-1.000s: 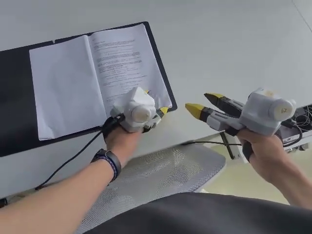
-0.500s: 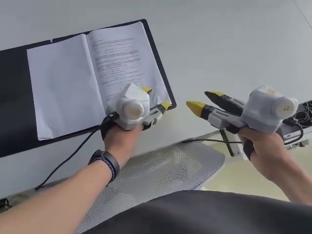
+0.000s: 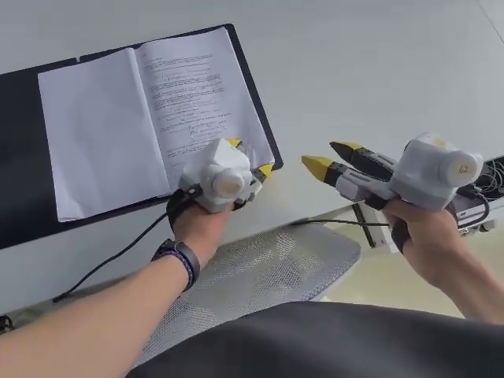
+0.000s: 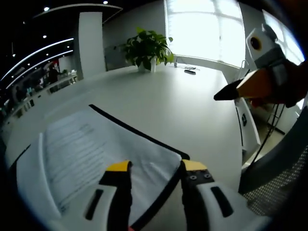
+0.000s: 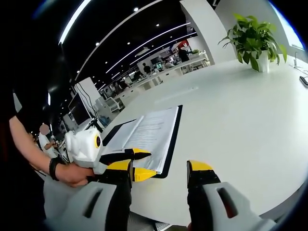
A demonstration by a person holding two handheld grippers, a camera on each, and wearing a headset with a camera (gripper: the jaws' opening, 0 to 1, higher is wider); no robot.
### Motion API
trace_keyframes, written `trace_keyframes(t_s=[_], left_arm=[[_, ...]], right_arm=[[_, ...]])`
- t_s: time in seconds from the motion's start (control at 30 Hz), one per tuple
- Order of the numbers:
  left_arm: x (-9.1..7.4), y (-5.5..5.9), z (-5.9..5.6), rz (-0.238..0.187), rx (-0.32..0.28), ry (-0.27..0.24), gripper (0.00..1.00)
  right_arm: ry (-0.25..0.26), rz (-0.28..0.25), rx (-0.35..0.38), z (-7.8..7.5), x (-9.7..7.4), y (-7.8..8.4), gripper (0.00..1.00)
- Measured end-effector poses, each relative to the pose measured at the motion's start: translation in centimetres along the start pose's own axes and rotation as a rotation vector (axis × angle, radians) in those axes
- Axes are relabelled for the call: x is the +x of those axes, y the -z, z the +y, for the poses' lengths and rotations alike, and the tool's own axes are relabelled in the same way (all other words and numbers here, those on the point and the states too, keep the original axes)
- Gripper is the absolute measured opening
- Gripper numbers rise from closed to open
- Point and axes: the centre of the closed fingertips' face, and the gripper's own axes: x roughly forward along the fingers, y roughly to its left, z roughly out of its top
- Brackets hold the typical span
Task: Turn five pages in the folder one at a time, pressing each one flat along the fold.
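A black folder (image 3: pixel 17 150) lies open on the white table, a blank sheet (image 3: pixel 98 134) on its left and a printed page (image 3: pixel 197 94) on its right. My left gripper (image 3: pixel 250 156) is open over the near right corner of that page. In the left gripper view its yellow tips (image 4: pixel 156 166) straddle the page corner (image 4: pixel 161 161) and the folder's black edge (image 4: pixel 139 134). My right gripper (image 3: pixel 331 156) hovers open to the right, off the folder, near the table's front edge. The right gripper view shows its own tips (image 5: pixel 160 166) apart, with the left gripper (image 5: pixel 134 163) at the folder (image 5: pixel 173 134).
A grey mesh chair seat (image 3: pixel 268 268) sits under the table's front edge. A black cable (image 3: pixel 102 272) trails from the left gripper across the table. A potted plant (image 4: pixel 147 48) stands far back on the table. Bare white tabletop (image 3: pixel 354 71) stretches right of the folder.
The left gripper has rolled slightly at the folder's near right corner, so both yellow tips now show. The right gripper has hardly moved.
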Motion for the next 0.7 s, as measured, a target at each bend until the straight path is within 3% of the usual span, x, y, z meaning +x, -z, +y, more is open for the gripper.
trace_keyframes(t_s=[0.13, 0.17, 0.2, 0.47, 0.5, 0.53, 0.57, 0.63, 0.7], left_arm=[[-0.1, 0.0, -0.4, 0.02, 0.034, 0.055, 0.32], [-0.2, -0.1, -0.5, 0.024, -0.001, 0.067, 0.31], [-0.3, -0.2, -0.5, 0.02, -0.047, 0.068, 0.31], [-1.1, -1.1, 0.2, 0.015, -0.033, 0.038, 0.32], [-0.9, -0.9, 0.4, 0.029, -0.043, 0.038, 0.31], [-0.9, 0.3, 0.8, 0.088, -0.032, 0.021, 0.29], [-0.6, 0.0, 1.1, 0.055, 0.023, 0.014, 0.27], [-0.6, 0.2, 1.4, 0.072, 0.152, 0.0, 0.22], [-0.6, 0.2, 1.1, 0.072, 0.089, 0.007, 0.21]], right_arm=[[-0.002, 0.005, 0.0, 0.0, 0.0, 0.2, 0.43], [-0.002, 0.009, -0.002, 0.0, 0.0, 0.3, 0.43], [-0.004, 0.008, -0.003, 0.0, 0.0, 0.4, 0.43], [-0.007, 0.006, 0.001, 0.2, 0.0, 0.5, 0.42], [-0.007, 0.005, 0.002, 0.2, 0.0, 0.5, 0.42], [-0.007, 0.004, 0.001, 0.2, 0.0, 0.5, 0.42], [-0.007, 0.004, 0.002, 0.1, 0.0, 0.5, 0.42], [-0.006, 0.007, -0.001, 0.1, 0.0, 0.6, 0.42], [-0.006, 0.004, 0.0, 0.1, 0.0, 0.6, 0.42]])
